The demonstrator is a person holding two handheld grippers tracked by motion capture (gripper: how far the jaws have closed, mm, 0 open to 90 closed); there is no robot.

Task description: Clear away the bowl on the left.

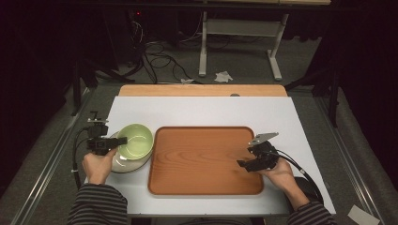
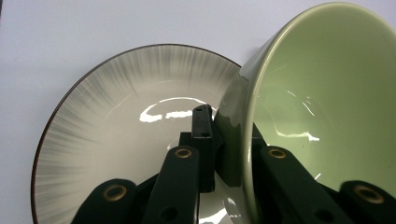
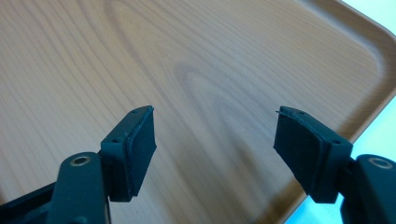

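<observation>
Green bowl [image 1: 136, 139] rim-clamped by left gripper [image 1: 123, 140] over plate [image 2: 116, 140]; right gripper [image 3: 215, 140] wide above wooden tray [image 1: 206, 159], white tabletop [image 1: 206, 110], dim room.

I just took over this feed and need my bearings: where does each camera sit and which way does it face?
High view: above the person's side, looking forward and down on the white table; both forearms enter from below.
Left gripper view: rides the left tool, whose jaws clamp the green bowl rim over the plate.
Right gripper view: rides the right tool, jaws apart above the wooden tray.
Shared: the high view shows the same bowl and tray.
</observation>
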